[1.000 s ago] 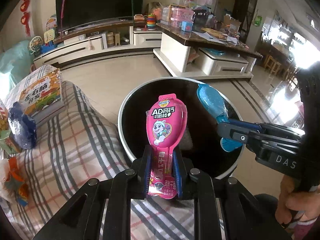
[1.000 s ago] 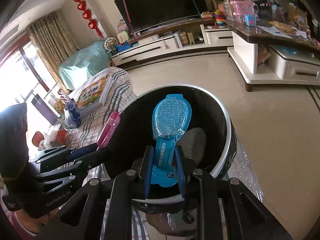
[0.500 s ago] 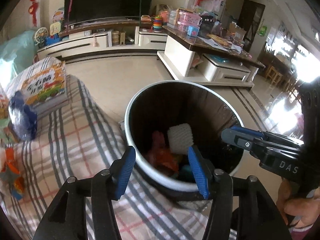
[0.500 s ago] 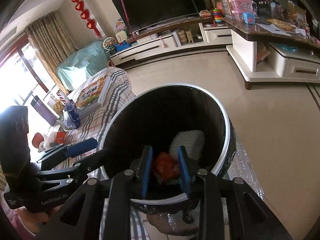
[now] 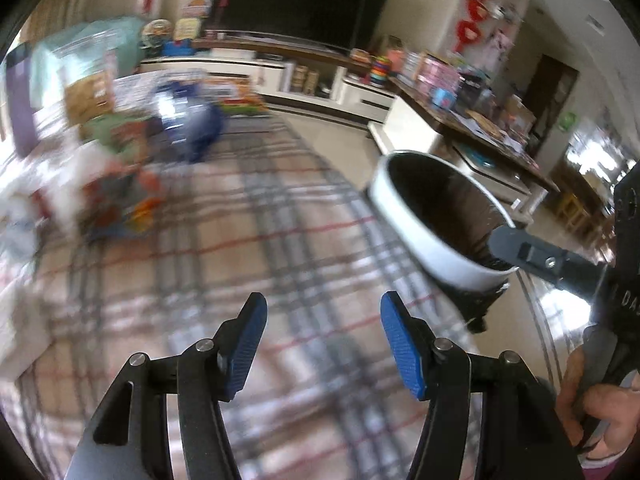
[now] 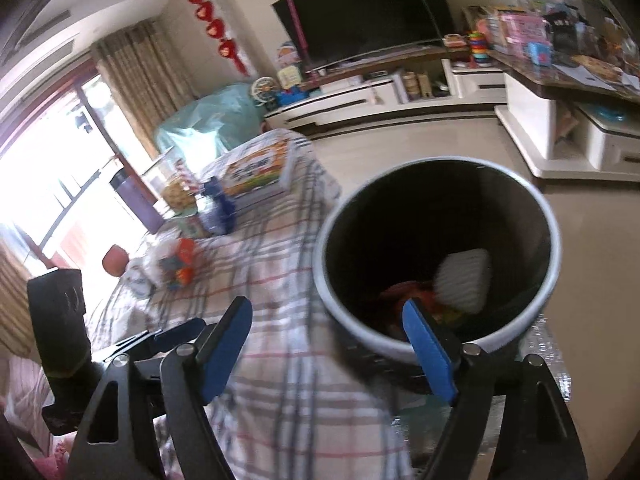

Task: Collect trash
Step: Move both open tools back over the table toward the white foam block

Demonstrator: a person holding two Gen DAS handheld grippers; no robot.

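Note:
A round trash bin with a white rim (image 6: 550,236) and black liner stands beside the plaid-covered table; it holds a white foam piece (image 6: 464,276) and orange wrappers (image 6: 416,296). It shows at the right in the left wrist view (image 5: 404,216). My left gripper (image 5: 322,344) is open and empty over the plaid cloth (image 5: 280,240). My right gripper (image 6: 326,352) is open and empty, its right finger over the bin's near rim. Blurred trash lies at the table's far left: a blue bag (image 5: 192,124) and orange wrappers (image 5: 136,200), also in the right wrist view (image 6: 180,264).
A picture book (image 6: 256,168) and snack boxes lie at the table's far end. A TV (image 6: 368,12) on a low white cabinet and a cluttered counter (image 6: 560,68) stand across the tiled floor. The right gripper's body (image 5: 560,264) reaches over the bin.
Both grippers opened and dropped their pink and blue packets into the bin. The left gripper has swung left over the table; the right has opened wider and shifted left.

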